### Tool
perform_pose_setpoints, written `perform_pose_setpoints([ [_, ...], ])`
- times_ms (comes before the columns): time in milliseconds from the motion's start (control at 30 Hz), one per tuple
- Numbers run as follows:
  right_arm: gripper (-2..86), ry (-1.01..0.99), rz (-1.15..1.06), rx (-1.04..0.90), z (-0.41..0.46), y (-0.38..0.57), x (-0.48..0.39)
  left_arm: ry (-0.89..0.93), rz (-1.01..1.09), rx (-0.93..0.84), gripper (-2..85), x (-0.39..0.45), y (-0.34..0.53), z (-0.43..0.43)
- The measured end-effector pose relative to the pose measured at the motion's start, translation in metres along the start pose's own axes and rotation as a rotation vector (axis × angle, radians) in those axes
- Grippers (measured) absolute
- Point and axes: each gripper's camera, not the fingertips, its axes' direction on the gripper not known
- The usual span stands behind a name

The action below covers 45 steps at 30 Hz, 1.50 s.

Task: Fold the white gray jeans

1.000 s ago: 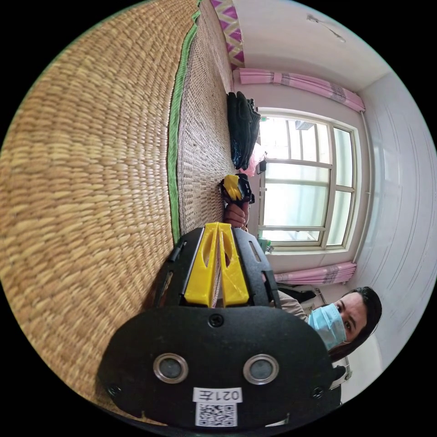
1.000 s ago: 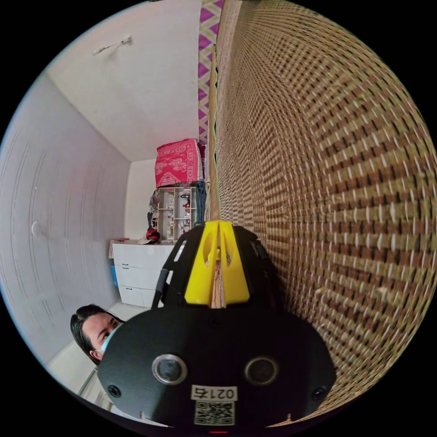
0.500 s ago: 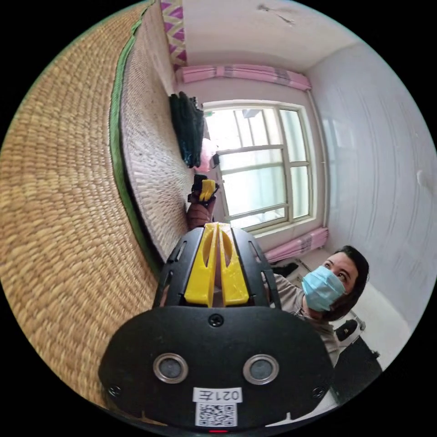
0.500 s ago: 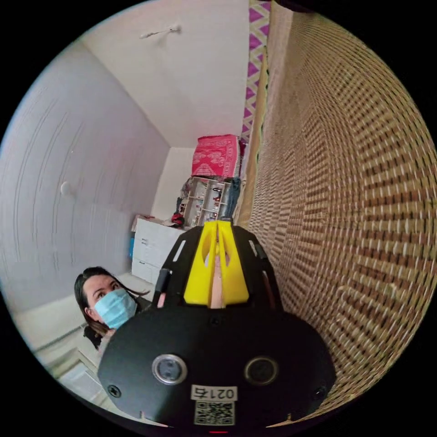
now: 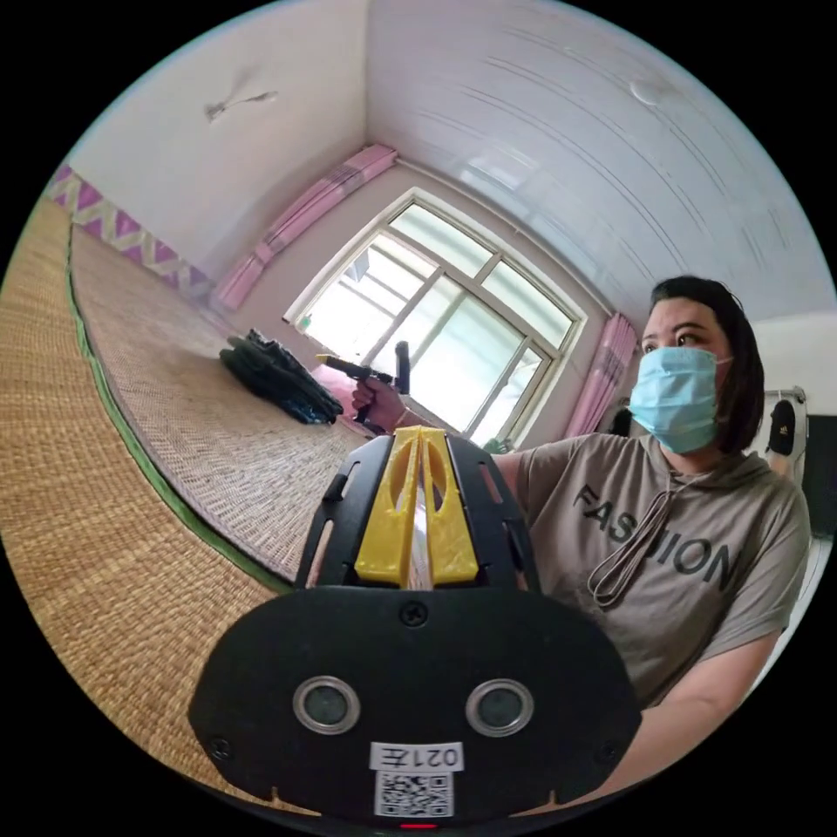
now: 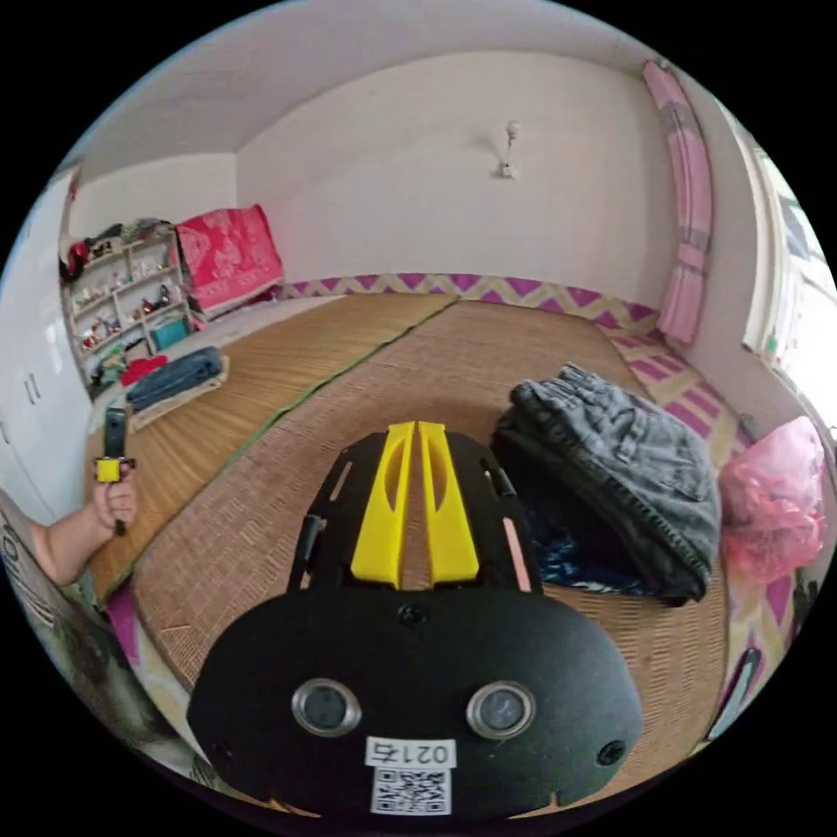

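The left gripper (image 5: 420, 433) has its two yellow fingers (image 5: 390, 510) pressed together with nothing between them, held up in the air and facing the person in a grey hooded top (image 5: 663, 567). In the right gripper view it shows small at the left edge (image 6: 111, 468), gripped in a hand (image 6: 118, 504) above the woven straw mat (image 6: 288, 366) with the green edging.

The right gripper (image 6: 414, 429) also has its yellow fingers (image 6: 447, 514) nearly closed, a thin slit between them and nothing held, raised above the brown woven straw mat (image 6: 261, 514). In the left gripper view it is seen side on in the person's other hand (image 5: 377, 403), in front of the window (image 5: 436, 331), and there its fingers cannot be made out.

The folded pale grey washed jeans (image 6: 623, 449) lie on top of a pile of dark folded clothes (image 6: 558, 532) on the brown mat, near its far right corner by the window side, just beside a crumpled pink plastic bag (image 6: 772, 501). From the left gripper view the pile (image 5: 277, 377) reads as a dark heap on the same mat, near its window-side edge. Neither gripper touches the jeans.
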Motion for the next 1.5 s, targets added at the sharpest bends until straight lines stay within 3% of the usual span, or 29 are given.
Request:
perform_pose_setpoints([
  [233, 14.2, 0.475, -0.357, -0.346, 0.1, -0.175, -0.015, 0.04, -0.026, 0.006, -0.9, -0.004, -0.025, -0.028],
  [433, 13.8, 0.642, -0.476, -0.498, 0.172, -0.279, -0.017, 0.056, -0.105, 0.007, -1.0, -0.027, -0.043, -0.049],
  [700, 9.2, 0.477, -0.251, -0.545, 0.183, -0.403, 0.047, 0.061, -0.14, 0.028, -1.0, -0.049, -0.07, -0.074],
  [833, 7.7, 0.367, 0.029, -0.376, 0.128, -0.46, 0.104, 0.063, -0.155, 0.048, -0.9, -0.062, -0.084, -0.087],
  [1000, 7.3, 0.342, 0.125, -0.24, 0.042, -0.524, 0.131, 0.07, -0.158, 0.059, -0.9, -0.072, -0.103, -0.095],
  [1233, 7.0, 0.201, -0.084, -0.122, -0.05, -0.631, 0.02, -0.048, -0.111, 0.058, -0.9, -0.047, -0.137, -0.1],
  [1400, 6.8, 0.083, -0.268, -0.044, -0.039, -0.663, -0.12, 0.008, -0.007, 0.092, -0.9, 0.051, -0.168, -0.112],
  [1500, 6.7, 0.004, -0.429, -0.048, 0.001, -0.645, -0.233, -0.112, 0.035, 0.055, -0.9, 0.106, -0.159, -0.134],
])
